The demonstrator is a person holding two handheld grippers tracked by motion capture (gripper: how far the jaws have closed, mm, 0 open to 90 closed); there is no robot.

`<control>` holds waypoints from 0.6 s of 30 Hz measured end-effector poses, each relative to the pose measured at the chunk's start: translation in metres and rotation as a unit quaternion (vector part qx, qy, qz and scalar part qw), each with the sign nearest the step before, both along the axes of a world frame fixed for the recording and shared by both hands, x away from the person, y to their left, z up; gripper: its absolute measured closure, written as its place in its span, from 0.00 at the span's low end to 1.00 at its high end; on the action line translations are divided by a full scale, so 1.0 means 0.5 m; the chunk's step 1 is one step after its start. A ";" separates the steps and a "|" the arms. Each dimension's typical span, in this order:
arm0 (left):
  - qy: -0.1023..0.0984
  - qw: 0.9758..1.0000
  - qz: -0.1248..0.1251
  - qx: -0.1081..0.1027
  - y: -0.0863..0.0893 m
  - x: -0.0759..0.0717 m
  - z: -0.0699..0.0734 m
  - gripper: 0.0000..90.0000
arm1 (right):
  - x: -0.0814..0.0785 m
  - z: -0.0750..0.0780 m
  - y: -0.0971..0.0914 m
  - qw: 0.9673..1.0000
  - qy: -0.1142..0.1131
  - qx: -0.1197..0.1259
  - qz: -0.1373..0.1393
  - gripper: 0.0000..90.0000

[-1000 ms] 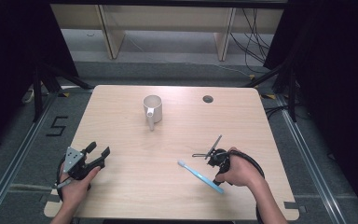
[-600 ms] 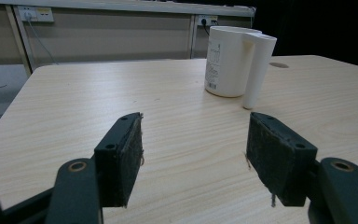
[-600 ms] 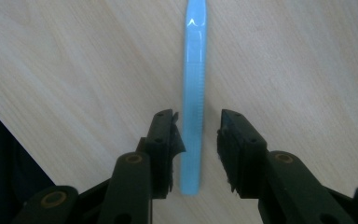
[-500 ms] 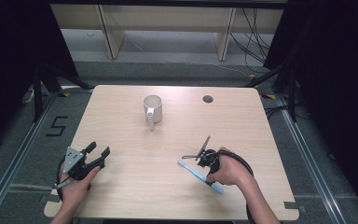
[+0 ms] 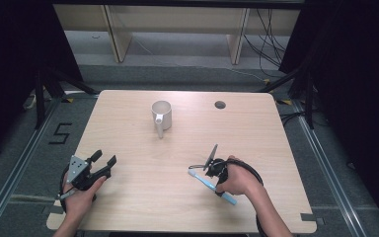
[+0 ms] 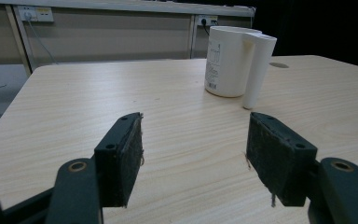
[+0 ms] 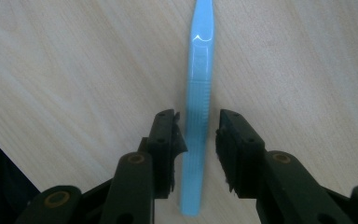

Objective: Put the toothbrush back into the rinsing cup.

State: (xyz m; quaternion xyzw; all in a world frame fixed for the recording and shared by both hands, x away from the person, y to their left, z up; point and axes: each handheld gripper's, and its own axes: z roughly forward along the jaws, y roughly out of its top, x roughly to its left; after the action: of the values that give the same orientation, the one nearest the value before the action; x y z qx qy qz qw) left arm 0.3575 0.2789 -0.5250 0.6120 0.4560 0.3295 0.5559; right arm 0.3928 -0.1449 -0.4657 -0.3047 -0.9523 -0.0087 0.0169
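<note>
A pale wooden table (image 5: 128, 118) stands on grey floor (image 5: 29, 163), wooden shelving (image 5: 177, 29) behind, dark curtains (image 5: 355, 74) flanking.

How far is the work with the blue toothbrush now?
Done: the right claw has come down astride the blue toothbrush. In hand: its jaws have just been closing, gaps remain on both sides, and the toothbrush lies flat on the table. Left: grip and lift, perhaps toward the white mug. The left claw waits open.

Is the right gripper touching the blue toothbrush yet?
Cannot tell. In the right gripper view the right gripper straddles the toothbrush, its jaws just closing. A thin gap shows at the right jaw, but the left jaw's pad edge meets the handle's outline.
</note>
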 end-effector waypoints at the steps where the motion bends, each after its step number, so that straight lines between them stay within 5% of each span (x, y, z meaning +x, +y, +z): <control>1: -0.006 1.000 -0.003 -0.005 0.000 0.002 -0.002 0.40 | 0.000 -0.003 0.003 1.000 -0.001 -0.005 -0.006 0.75; 11: -0.007 1.000 -0.003 -0.003 -0.001 0.002 -0.001 0.40 | 0.002 -0.013 0.005 1.000 0.007 0.008 -0.007 0.75; 13: -0.007 1.000 -0.003 -0.003 -0.001 0.002 -0.001 0.40 | 0.003 -0.011 0.006 1.000 0.002 -0.013 0.000 0.76; 18: -0.007 1.000 -0.003 -0.004 -0.001 0.002 -0.001 0.40 | 0.000 -0.012 0.010 1.000 -0.001 -0.016 -0.008 0.76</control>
State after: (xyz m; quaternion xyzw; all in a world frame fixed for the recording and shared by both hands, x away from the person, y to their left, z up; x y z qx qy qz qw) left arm 0.3585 0.2785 -0.5257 0.6091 0.4514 0.3301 0.5624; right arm 0.3929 -0.1399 -0.4715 -0.3130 -0.9497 0.0062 0.0107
